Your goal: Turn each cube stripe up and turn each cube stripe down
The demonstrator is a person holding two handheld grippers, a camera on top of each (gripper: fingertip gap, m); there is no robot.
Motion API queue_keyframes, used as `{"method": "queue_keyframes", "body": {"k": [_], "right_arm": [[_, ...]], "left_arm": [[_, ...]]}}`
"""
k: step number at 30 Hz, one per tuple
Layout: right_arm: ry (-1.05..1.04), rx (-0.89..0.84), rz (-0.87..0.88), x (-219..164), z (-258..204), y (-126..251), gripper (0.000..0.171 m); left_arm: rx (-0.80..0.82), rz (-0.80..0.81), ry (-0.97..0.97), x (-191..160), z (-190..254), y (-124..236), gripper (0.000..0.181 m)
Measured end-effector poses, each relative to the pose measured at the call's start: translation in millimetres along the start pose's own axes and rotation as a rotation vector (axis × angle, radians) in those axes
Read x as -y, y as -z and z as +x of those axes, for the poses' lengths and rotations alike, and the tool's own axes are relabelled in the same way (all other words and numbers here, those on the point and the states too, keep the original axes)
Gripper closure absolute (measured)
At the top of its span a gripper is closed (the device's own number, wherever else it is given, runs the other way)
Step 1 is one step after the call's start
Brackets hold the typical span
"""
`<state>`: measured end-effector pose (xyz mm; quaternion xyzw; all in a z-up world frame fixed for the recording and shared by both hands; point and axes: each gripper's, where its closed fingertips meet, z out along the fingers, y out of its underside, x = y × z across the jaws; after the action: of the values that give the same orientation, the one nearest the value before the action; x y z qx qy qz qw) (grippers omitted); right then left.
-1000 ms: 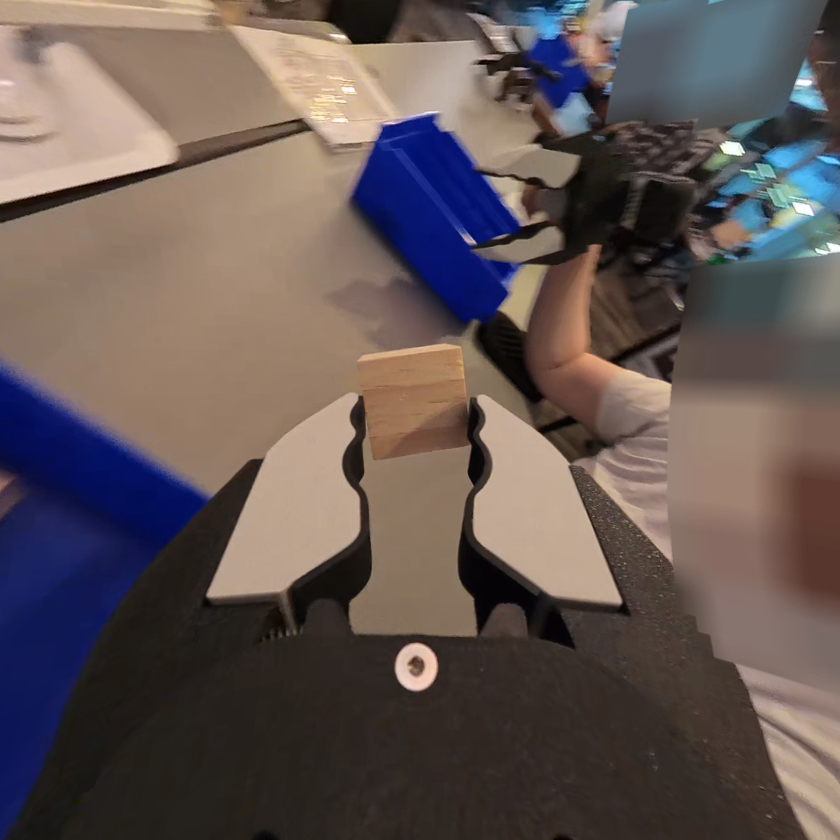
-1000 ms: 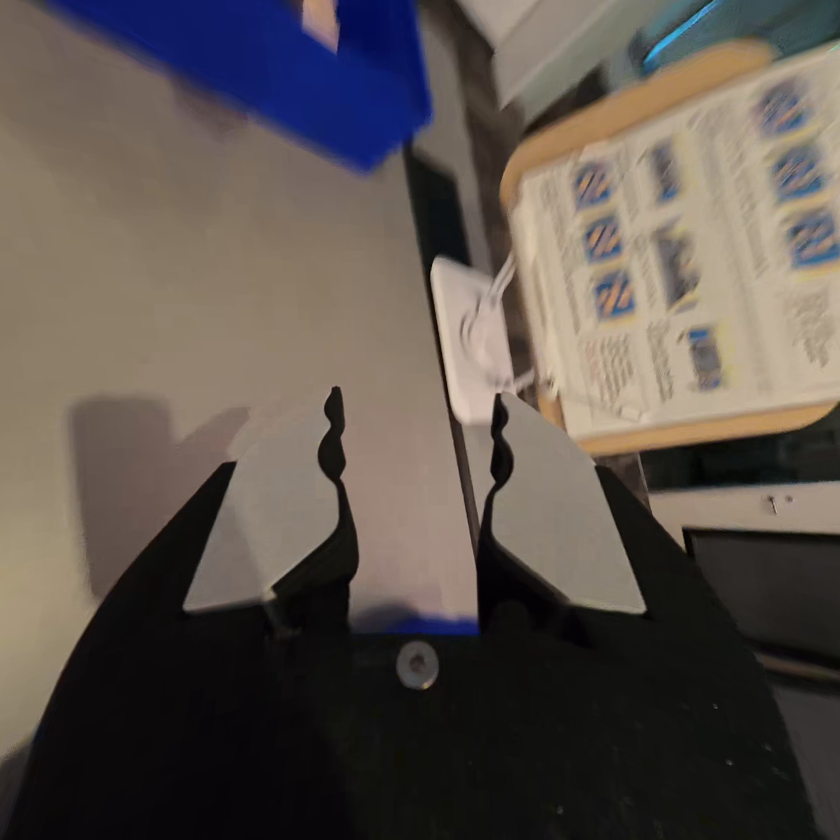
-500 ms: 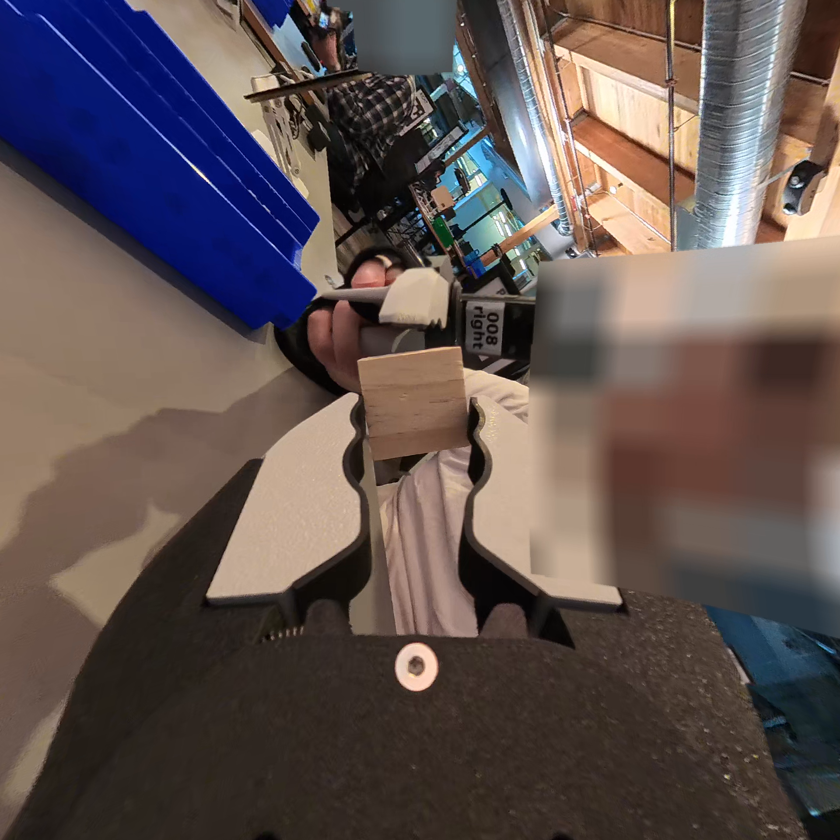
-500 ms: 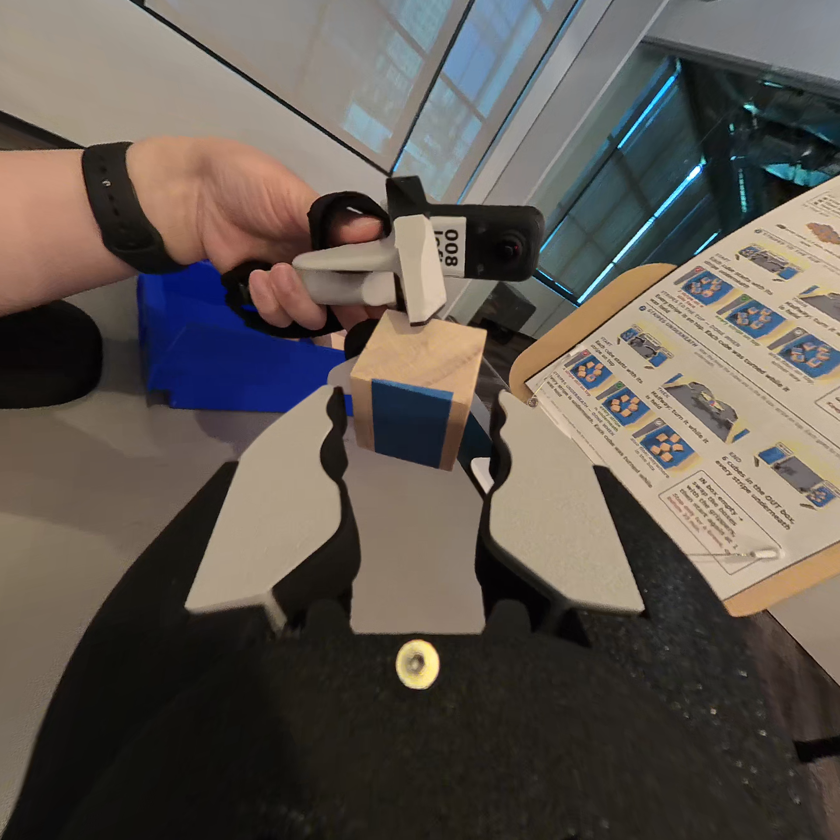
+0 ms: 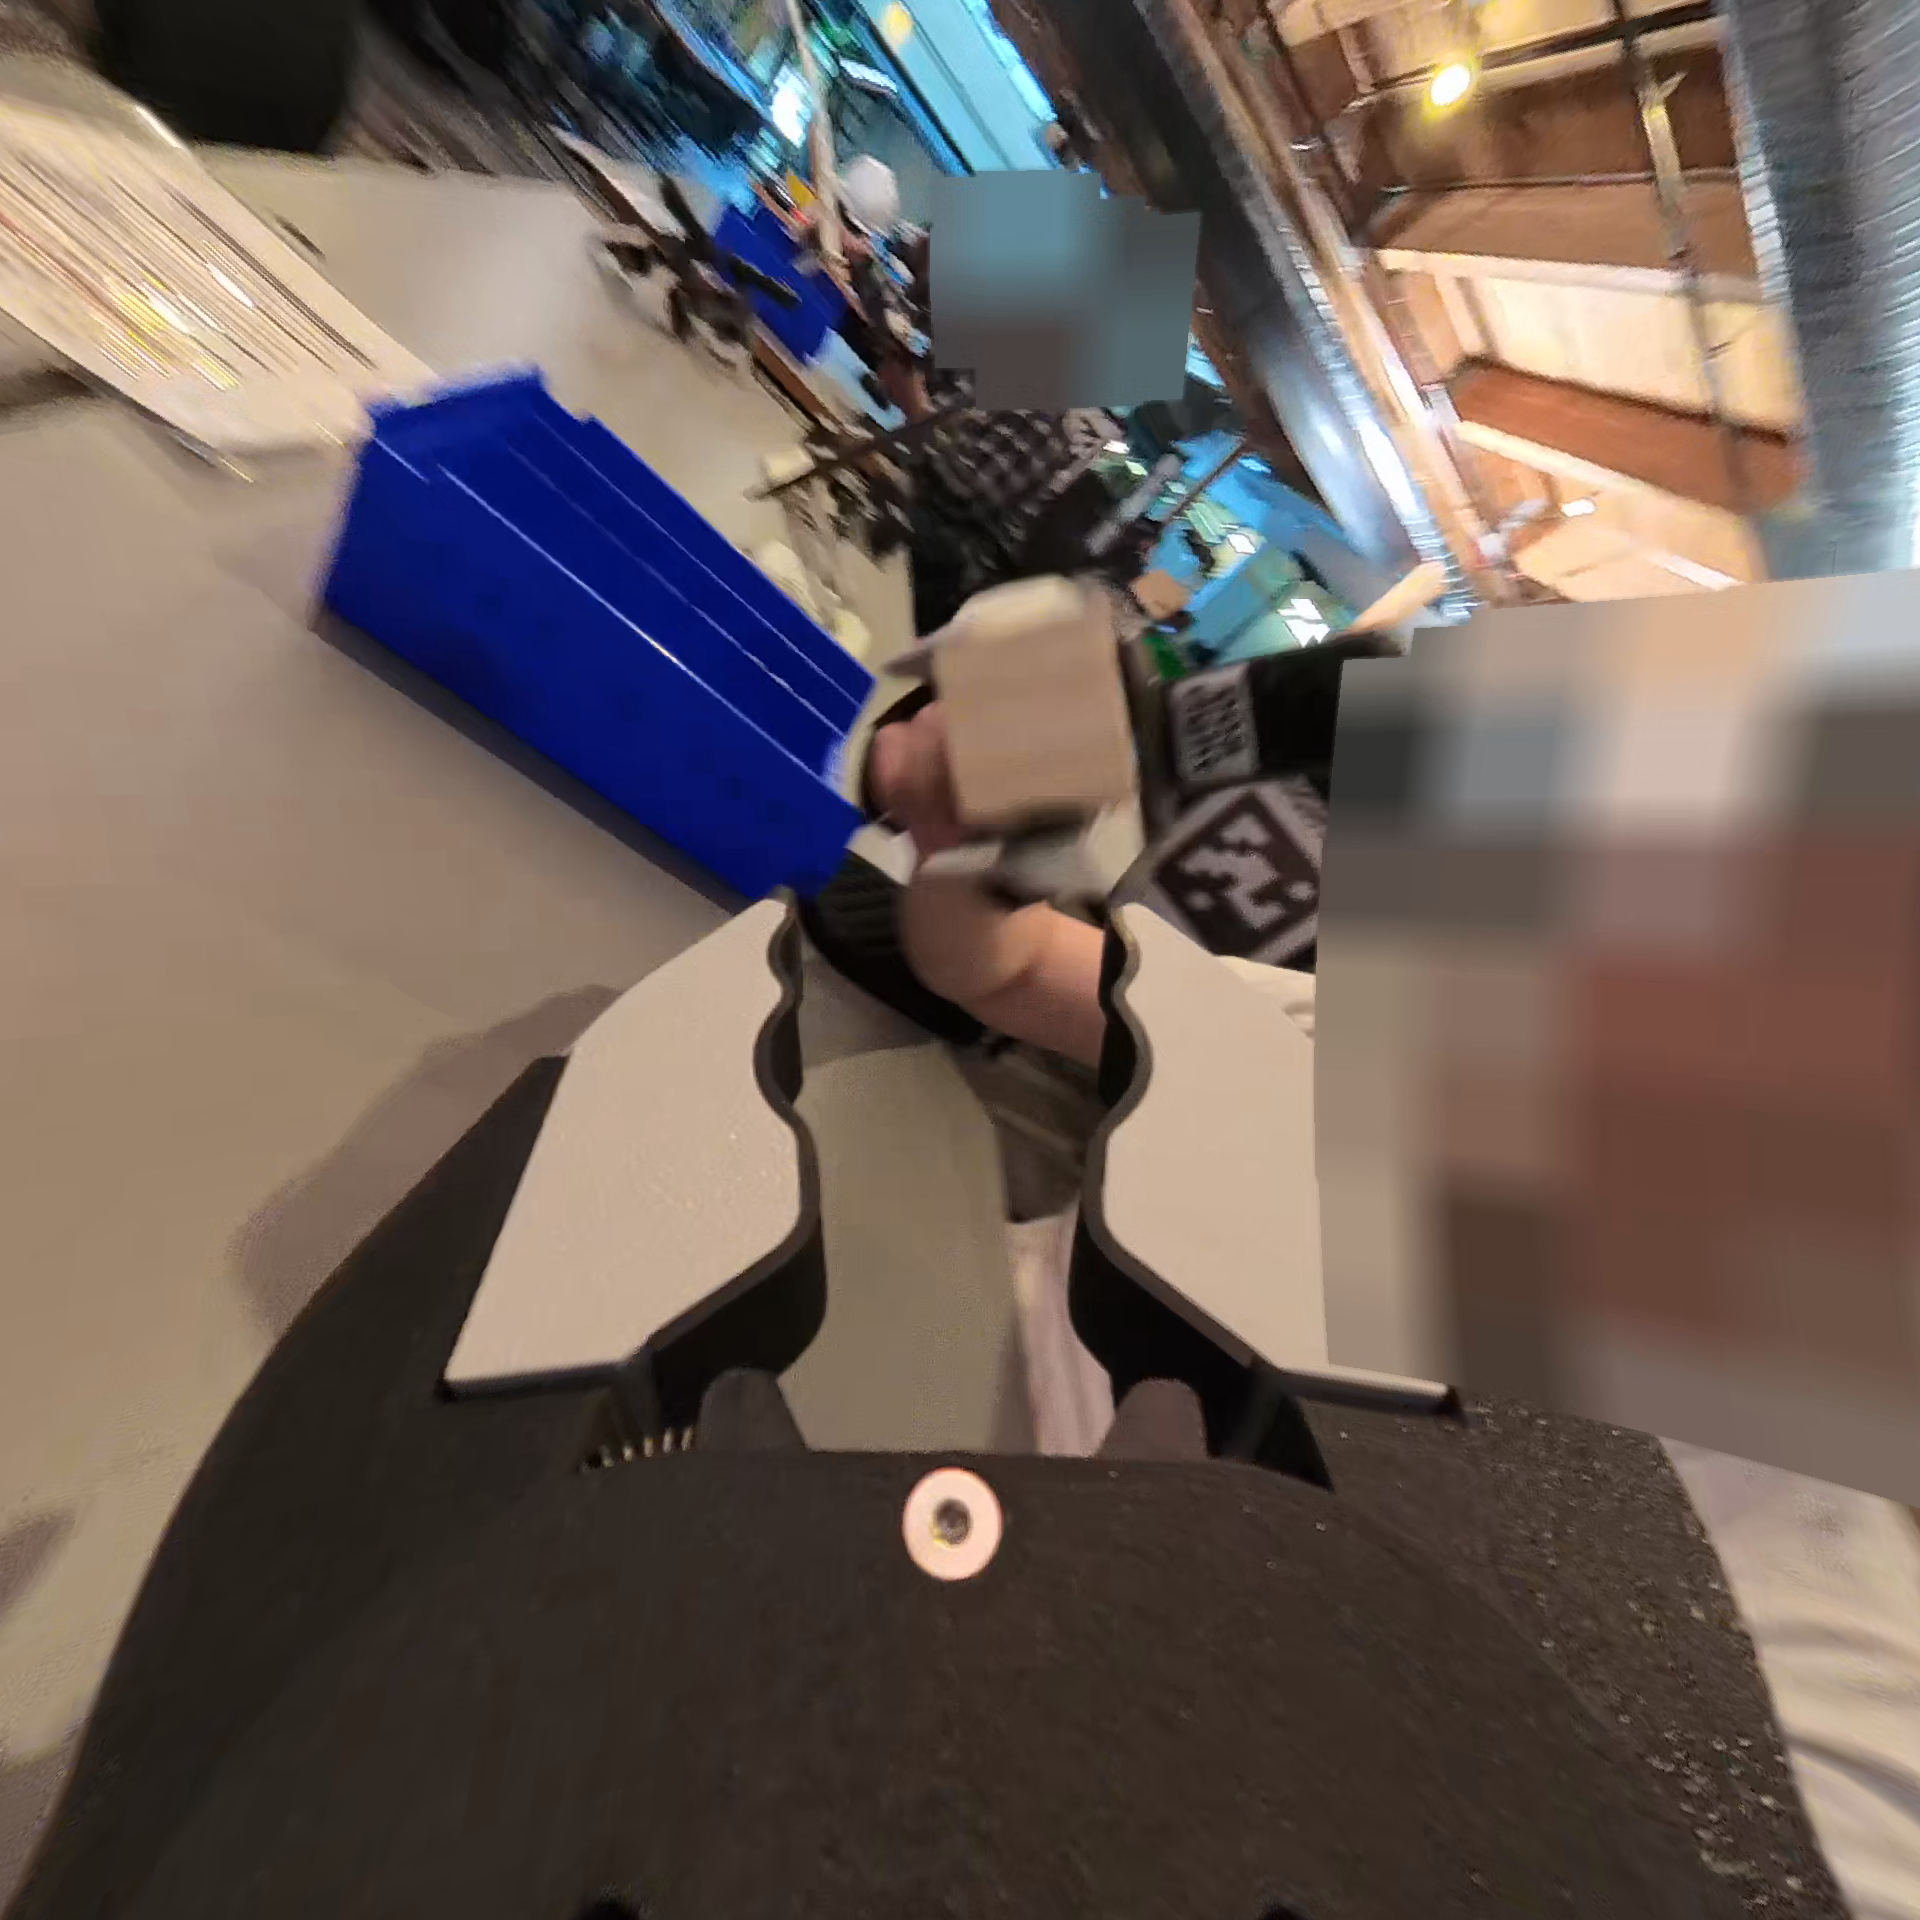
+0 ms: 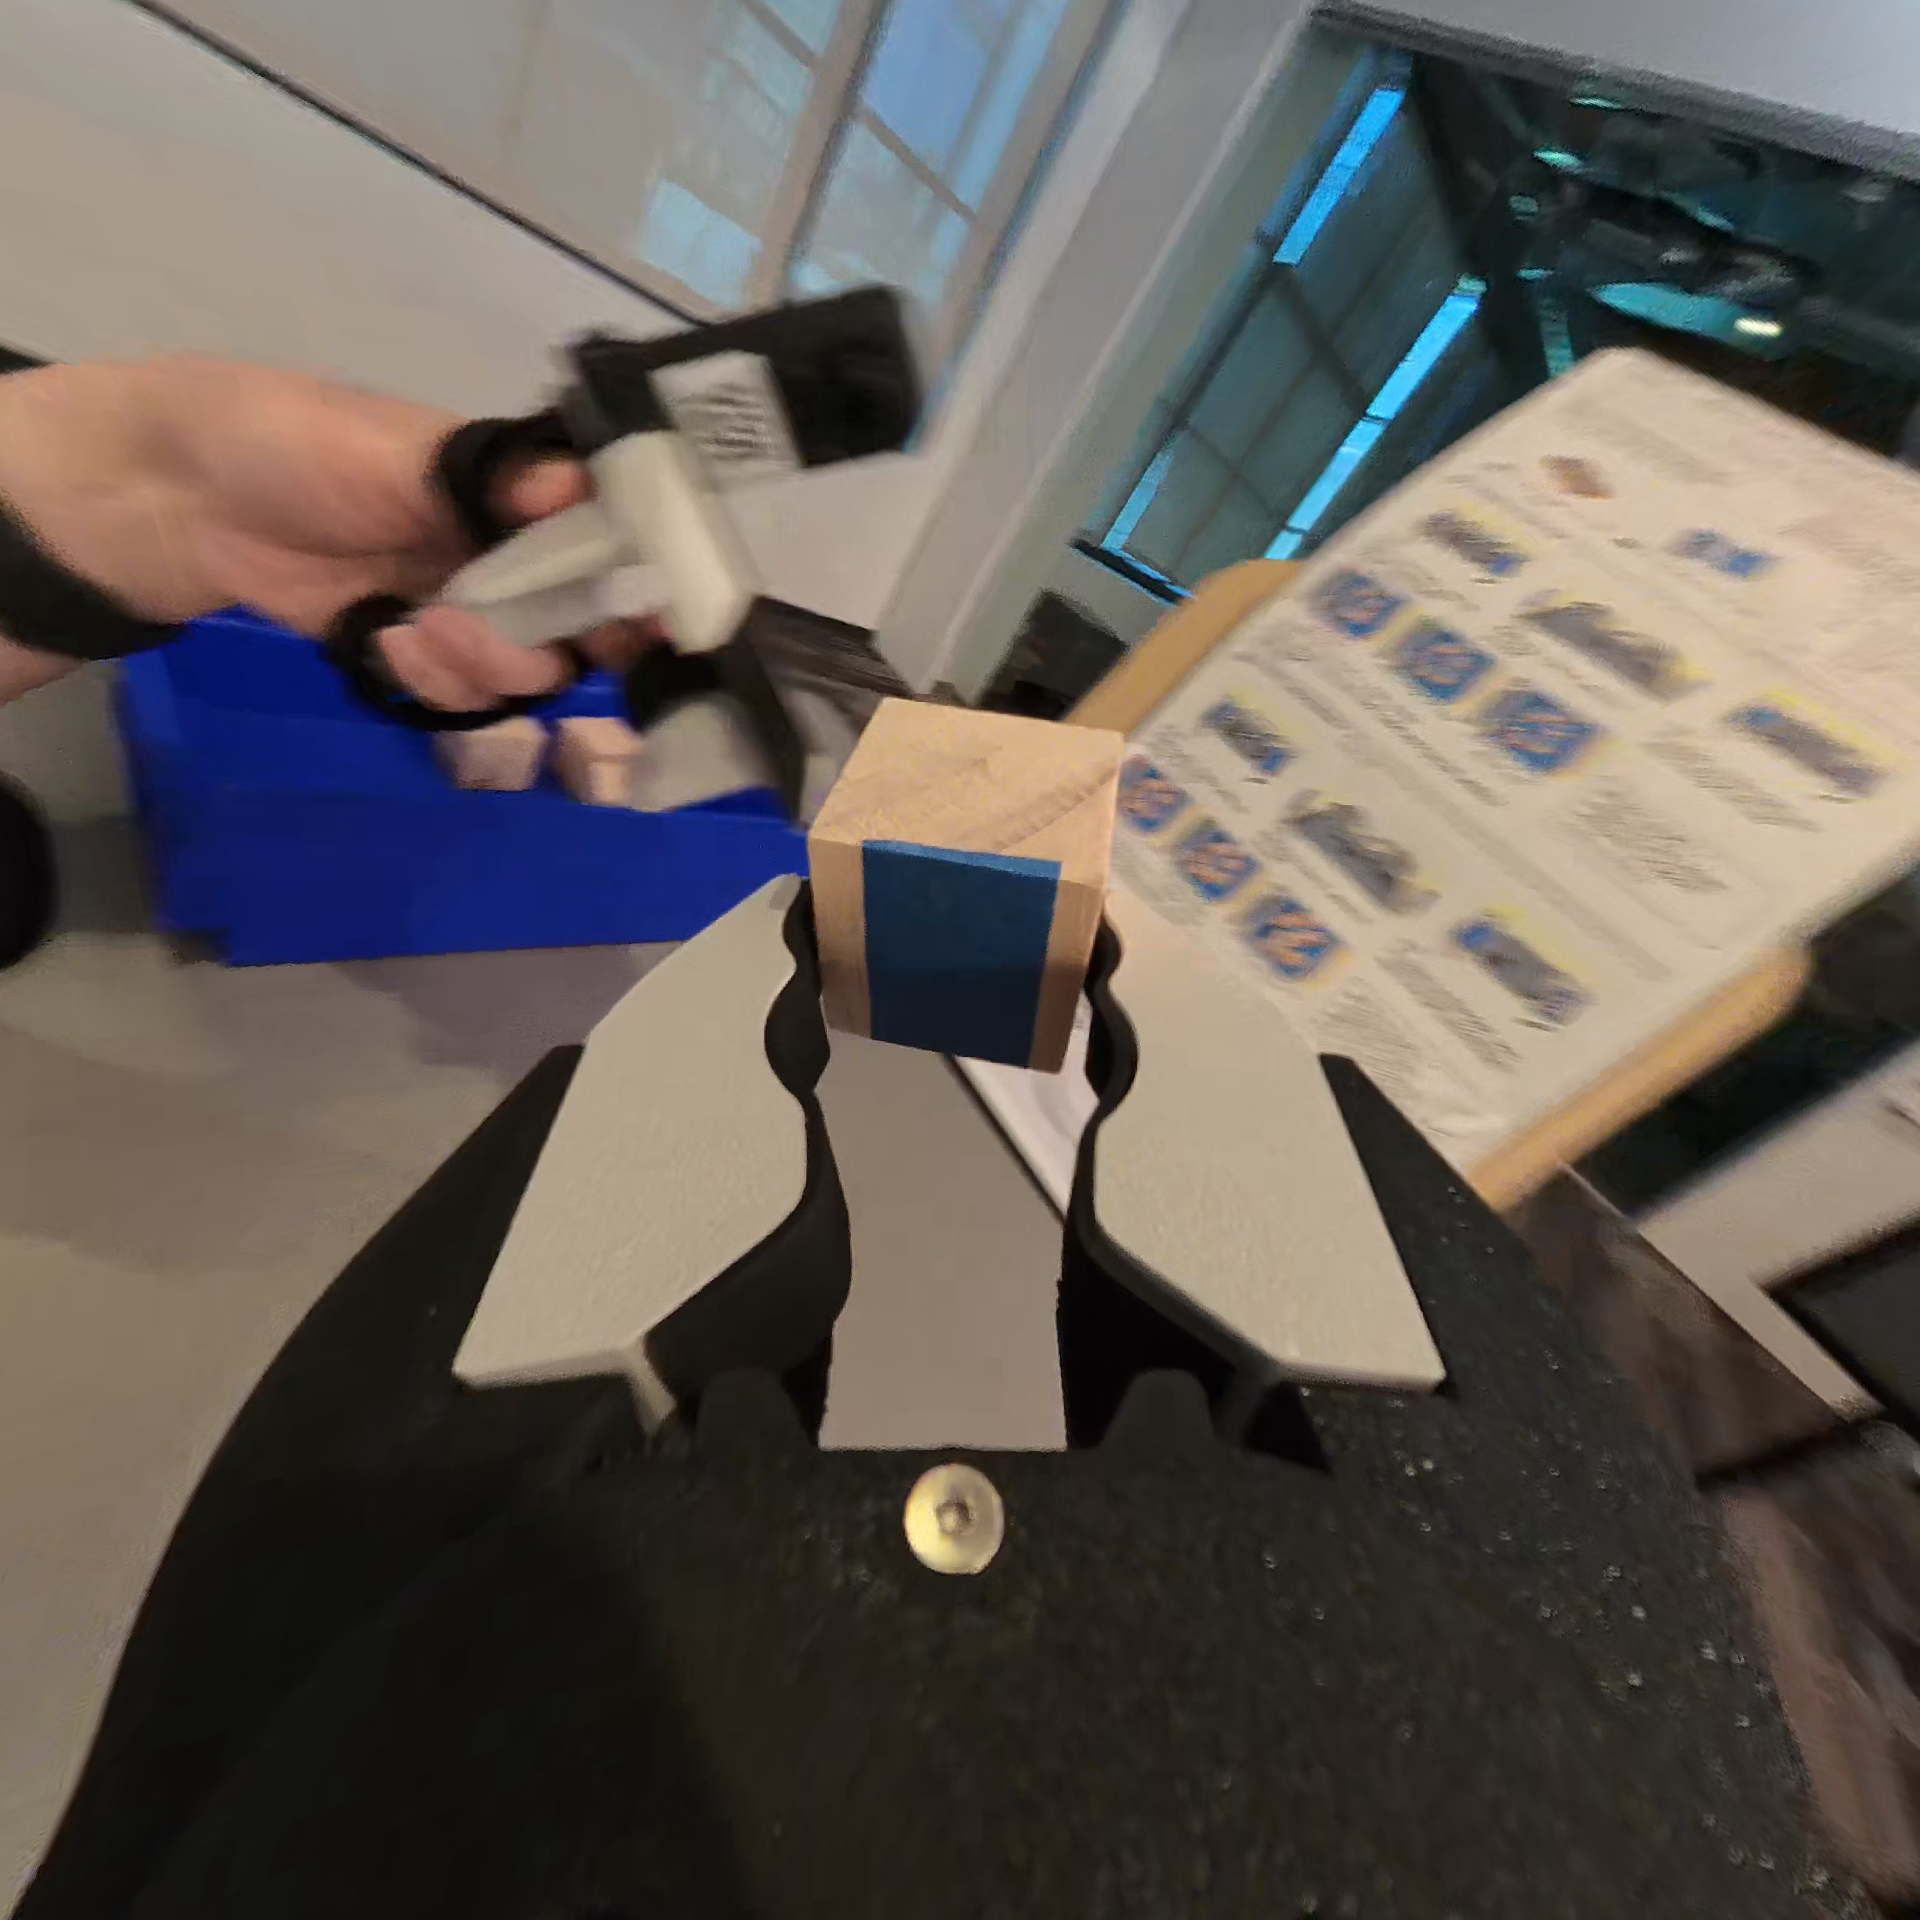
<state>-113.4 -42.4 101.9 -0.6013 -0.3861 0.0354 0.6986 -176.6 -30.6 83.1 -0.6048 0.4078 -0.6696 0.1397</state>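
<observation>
Right gripper point(image 6: 951, 951) clamping one cube point(image 6: 961, 883) (stripe facing camera); left gripper point(image 5: 951, 930) empty, jaws apart

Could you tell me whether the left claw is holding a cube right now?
No, the left claw is open and empty; the cube sits in the right claw.

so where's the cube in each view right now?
Left wrist view: cube just above centre, pale and blurred, in the far right tongs, beyond the open left tongs.
Right wrist view: cube at centre, blue stripe facing the camera, between the right tongs.
Shared landmark: blue bin.
</observation>
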Motion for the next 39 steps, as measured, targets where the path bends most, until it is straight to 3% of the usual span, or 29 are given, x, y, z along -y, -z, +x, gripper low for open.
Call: {"method": "queue_keyframes", "body": {"k": [1, 4, 8, 11, 15, 29, 39], "right_arm": [[-0.023, -0.063, -0.029, 4.4, 29.9, 15.2, 0.123], [-0.243, -0.166, -0.282, -27.5, 113.5, 72.9, 0.124], [-0.719, -0.230, -0.804, -160.7, 173.6, 147.9, 0.124], [-0.921, -0.230, -1.124, -248.2, 172.5, 182.7, 0.123], [-1.025, -0.158, -1.410, -311.7, 141.7, 199.1, 0.123], [-1.118, -0.155, -1.638, -343.4, 123.7, 186.7, 0.123], [-1.206, -0.110, -1.584, -352.6, 114.3, 183.5, 0.124]], "left_arm": [[0.062, 0.017, -0.060, 5.0, -0.7, 6.2, 0.126], [0.223, 0.046, -0.212, 16.5, 2.1, 22.1, 0.125], [0.290, 0.036, -0.213, 17.5, 10.8, 28.3, 0.125], [0.268, 0.024, -0.194, 15.7, 17.8, 23.6, 0.129], [0.299, -0.037, -0.207, 7.0, 15.6, 15.0, 0.131], [0.238, -0.149, -0.193, -12.5, 21.7, -7.2, 0.134], [0.234, -0.128, -0.197, -8.7, 26.3, -3.1, 0.138]]}}
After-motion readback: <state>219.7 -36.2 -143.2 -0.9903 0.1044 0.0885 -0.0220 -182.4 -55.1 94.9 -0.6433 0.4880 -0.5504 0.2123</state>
